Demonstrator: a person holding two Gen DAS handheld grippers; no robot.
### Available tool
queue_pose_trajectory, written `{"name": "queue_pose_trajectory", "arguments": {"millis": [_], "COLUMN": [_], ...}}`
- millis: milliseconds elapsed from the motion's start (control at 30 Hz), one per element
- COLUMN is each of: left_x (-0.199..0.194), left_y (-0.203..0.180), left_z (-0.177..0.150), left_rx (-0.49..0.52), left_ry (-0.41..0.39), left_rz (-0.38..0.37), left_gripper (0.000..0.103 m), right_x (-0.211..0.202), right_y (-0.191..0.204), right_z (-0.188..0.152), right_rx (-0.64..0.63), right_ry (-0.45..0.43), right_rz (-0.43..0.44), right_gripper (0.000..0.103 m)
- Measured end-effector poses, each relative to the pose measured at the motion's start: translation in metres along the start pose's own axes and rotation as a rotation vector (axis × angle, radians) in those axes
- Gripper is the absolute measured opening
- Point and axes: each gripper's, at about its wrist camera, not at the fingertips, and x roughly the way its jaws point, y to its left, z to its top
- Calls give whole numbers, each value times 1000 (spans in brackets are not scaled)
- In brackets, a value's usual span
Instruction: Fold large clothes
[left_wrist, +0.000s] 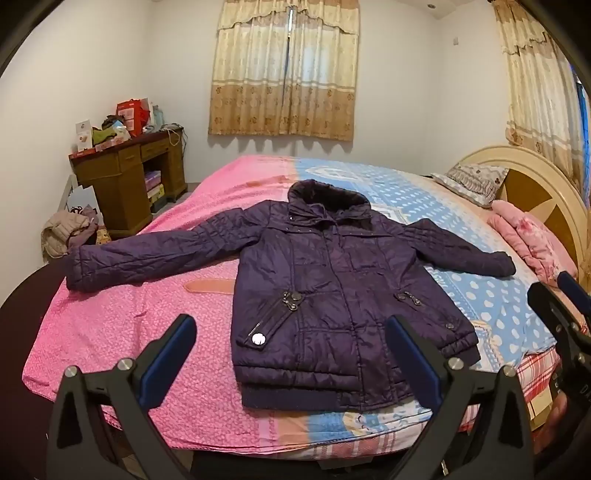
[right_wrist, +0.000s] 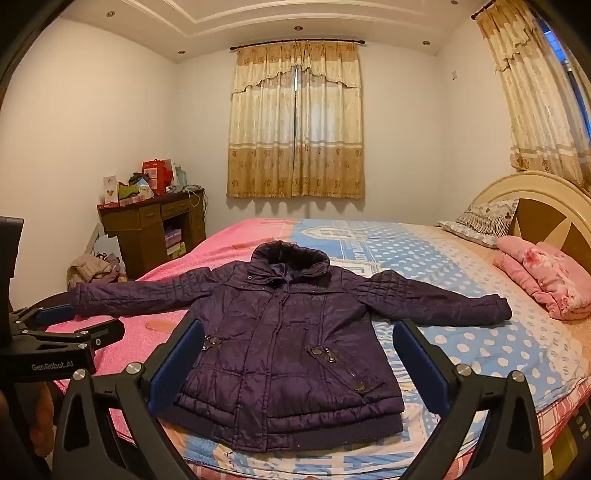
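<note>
Left wrist view: purple jacket (left_wrist: 325, 280) flat on bed (left_wrist: 122, 325); both tongs (left_wrist: 291, 362) (right_wrist: 295, 369) spread, empty.

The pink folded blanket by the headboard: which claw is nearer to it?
Right. The right claw sits on the pink folded blanket's side of the purple jacket; the left claw is farther off.
</note>
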Motion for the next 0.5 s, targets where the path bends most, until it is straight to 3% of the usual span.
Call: {"name": "queue_pose_trajectory", "arguments": {"millis": [33, 500], "left_x": [0, -4], "left_y": [-3, 2], "left_z": [2, 2], "left_rx": [4, -8], "left_ry": [3, -17], "left_rz": [1, -16], "left_gripper": [103, 103], "right_x": [-3, -2], "right_y": [0, -1], "right_z": [-1, 0], "right_rx": [-1, 3], "right_ry": [-43, -30], "right_rz": [-1, 0], "right_gripper": [102, 102]}}
